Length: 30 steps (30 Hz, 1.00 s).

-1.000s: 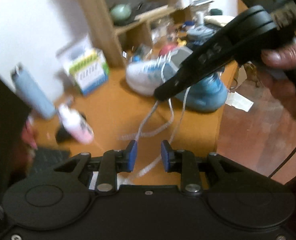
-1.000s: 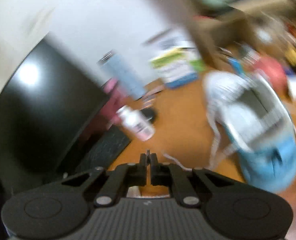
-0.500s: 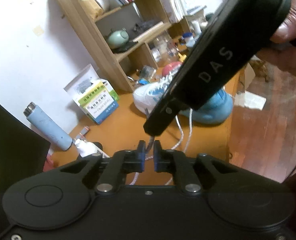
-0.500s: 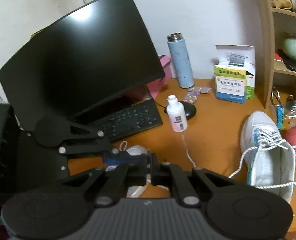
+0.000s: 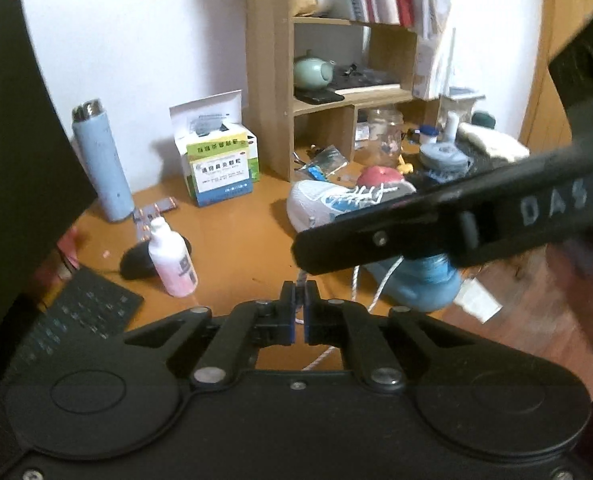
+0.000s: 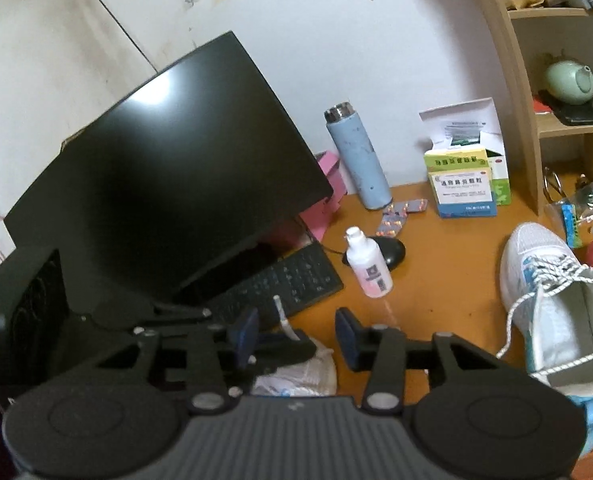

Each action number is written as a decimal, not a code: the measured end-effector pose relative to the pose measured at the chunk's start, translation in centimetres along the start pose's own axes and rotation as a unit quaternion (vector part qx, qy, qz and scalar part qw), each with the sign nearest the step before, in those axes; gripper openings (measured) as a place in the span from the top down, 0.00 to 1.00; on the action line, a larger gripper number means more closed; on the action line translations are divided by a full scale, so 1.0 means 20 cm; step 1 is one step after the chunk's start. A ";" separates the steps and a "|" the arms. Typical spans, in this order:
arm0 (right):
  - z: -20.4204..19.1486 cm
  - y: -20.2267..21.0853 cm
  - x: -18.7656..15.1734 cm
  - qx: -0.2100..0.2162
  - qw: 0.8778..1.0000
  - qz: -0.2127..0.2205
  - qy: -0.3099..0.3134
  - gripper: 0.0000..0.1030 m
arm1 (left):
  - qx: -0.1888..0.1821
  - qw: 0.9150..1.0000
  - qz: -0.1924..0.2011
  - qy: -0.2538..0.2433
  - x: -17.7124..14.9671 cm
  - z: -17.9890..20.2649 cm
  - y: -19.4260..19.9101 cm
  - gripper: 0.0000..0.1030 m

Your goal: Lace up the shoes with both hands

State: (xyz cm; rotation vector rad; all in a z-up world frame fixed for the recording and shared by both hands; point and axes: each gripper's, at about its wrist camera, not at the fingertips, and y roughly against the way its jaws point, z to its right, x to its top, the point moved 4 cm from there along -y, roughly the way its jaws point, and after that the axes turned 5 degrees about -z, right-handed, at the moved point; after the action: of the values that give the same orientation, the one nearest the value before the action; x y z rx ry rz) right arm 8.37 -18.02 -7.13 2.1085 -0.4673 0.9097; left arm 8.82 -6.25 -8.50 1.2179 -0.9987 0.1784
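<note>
An orange-brown desk [image 6: 448, 248] stands against a white wall, crowded with things. At the left a dark monitor [image 6: 168, 184] leans over a black keyboard [image 6: 284, 284]. Past it stand a pale blue flask [image 6: 358, 160], some pill strips [image 6: 400, 214], a mouse [image 6: 390, 250] and a small white-and-pink bottle [image 6: 366, 266] just in front of the mouse. Next come medicine boxes [image 6: 462, 184], then a wooden shelf [image 6: 508, 92] with a green teapot [image 6: 570, 80] on one board.

The left gripper [image 5: 299, 306] has its jaws pressed together on the end of a white lace [image 5: 301, 280], whose tip stands up between the blue pads [image 5: 292, 312]. More of the lace [image 5: 380, 288] runs back toward the shoe [image 5: 336, 200], a white and blue sneaker lying on the desk toward the right edge, toe toward the wall, its laces partly threaded.

The right gripper [image 6: 296, 336] has just been opening; its jaws stand spread, with the lace tip between them but apart from both pads. In the left view its black finger crosses in front of the shoe, and a blurred hand [image 5: 588, 280] holds it at the far right.
</note>
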 end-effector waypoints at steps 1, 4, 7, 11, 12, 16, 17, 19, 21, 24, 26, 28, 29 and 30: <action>0.00 -0.01 0.00 0.000 1.000 -0.003 0.002 0.69 | -0.002 1.000 0.000 0.007 0.00 0.00 0.00 0.99; -0.01 -0.03 -0.01 0.002 1.000 -0.008 0.005 0.74 | -0.012 1.000 0.000 0.026 -0.01 0.00 0.03 0.99; -0.01 -0.04 -0.01 0.003 1.000 -0.010 0.008 0.80 | -0.022 0.999 -0.001 0.043 -0.02 -0.01 0.05 0.99; -0.02 -0.06 -0.02 0.008 1.000 -0.016 0.014 0.81 | -0.039 0.997 -0.003 0.073 -0.02 -0.04 0.04 0.99; -0.03 -0.06 -0.03 0.008 1.000 -0.017 0.015 0.81 | -0.041 0.996 -0.003 0.077 -0.02 -0.04 0.04 0.99; -0.03 -0.07 -0.03 0.012 1.000 -0.019 0.019 0.84 | -0.053 0.994 -0.003 0.091 -0.03 -0.04 0.05 0.99; -0.03 -0.07 -0.03 0.014 1.000 -0.019 0.021 0.86 | -0.059 0.994 -0.002 0.097 -0.03 -0.05 0.05 0.99; -0.02 -0.07 -0.04 0.014 1.000 -0.019 0.020 0.92 | -0.067 0.992 -0.002 0.109 -0.03 -0.05 0.05 0.99; -0.01 -0.07 -0.04 0.019 0.999 -0.019 0.019 0.96 | -0.075 0.990 -0.002 0.120 -0.03 -0.06 0.05 0.99; 0.00 -0.07 -0.04 0.023 0.999 -0.020 0.014 0.96 | -0.081 0.988 -0.002 0.129 -0.04 -0.06 0.05 0.99; 0.01 -0.07 -0.05 0.027 0.999 -0.017 0.007 0.96 | -0.088 0.987 -0.001 0.137 -0.04 -0.06 0.05 0.99; 0.01 -0.06 -0.05 0.025 1.000 -0.013 0.008 0.97 | -0.086 0.988 0.001 0.128 -0.03 -0.06 0.06 0.99; 0.02 -0.05 -0.04 0.029 1.000 -0.012 0.002 0.97 | -0.080 0.990 0.003 0.120 -0.03 -0.06 0.07 0.98; 0.03 -0.03 -0.02 0.023 1.000 -0.006 0.000 0.97 | -0.070 0.991 0.005 0.111 -0.04 -0.06 0.09 0.98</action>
State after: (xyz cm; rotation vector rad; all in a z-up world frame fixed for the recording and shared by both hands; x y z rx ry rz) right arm 8.78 -18.09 -8.09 2.1496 -0.4378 0.9224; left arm 7.98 -4.17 -7.74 1.0397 -0.8100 0.2427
